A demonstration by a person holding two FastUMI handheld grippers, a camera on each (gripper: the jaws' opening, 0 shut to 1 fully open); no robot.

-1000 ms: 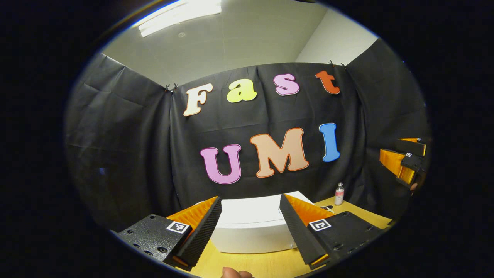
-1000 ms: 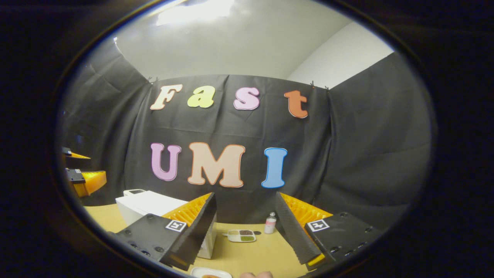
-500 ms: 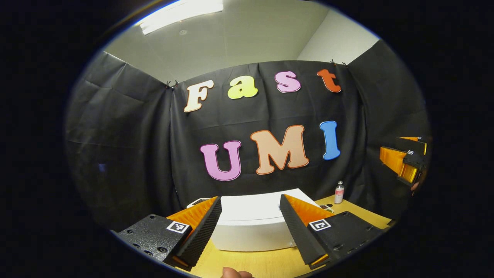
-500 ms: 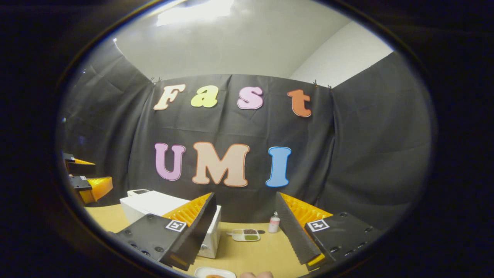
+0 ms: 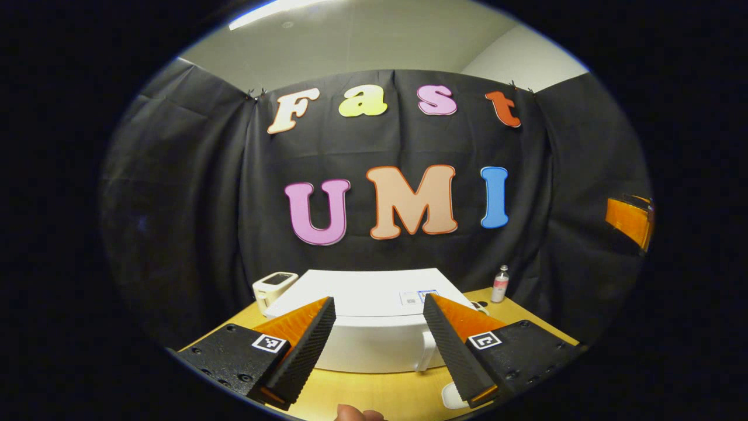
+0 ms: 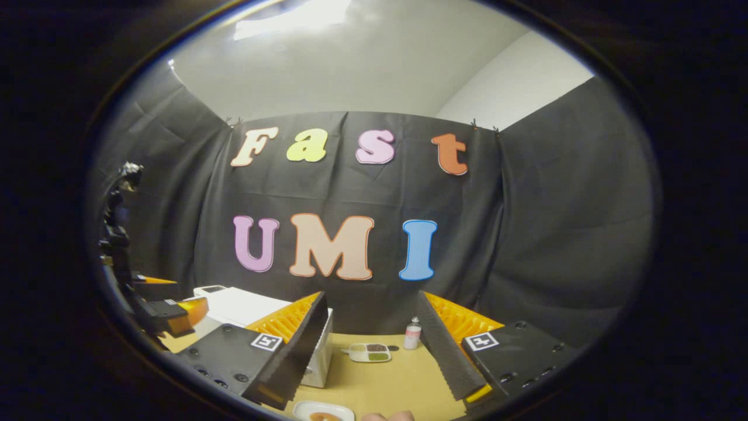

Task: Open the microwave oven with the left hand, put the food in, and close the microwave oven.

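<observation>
step: approach, door shut | left gripper (image 5: 378, 345) wide open, empty, facing white boxy microwave oven (image 5: 374, 318) on wooden table (image 5: 380, 394) | next: hook its white handle (image 5: 425, 351) | right gripper (image 6: 371, 345) open, empty

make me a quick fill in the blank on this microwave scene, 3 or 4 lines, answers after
1. The microwave oven has a body coloured ____.
2. The door of the microwave oven is ____.
3. The left hand-held gripper has its jaws ____, holding nothing.
4. The small bottle stands ____ on the wooden table, beside the divided tray.

Missing words: white; closed; open; upright
</observation>
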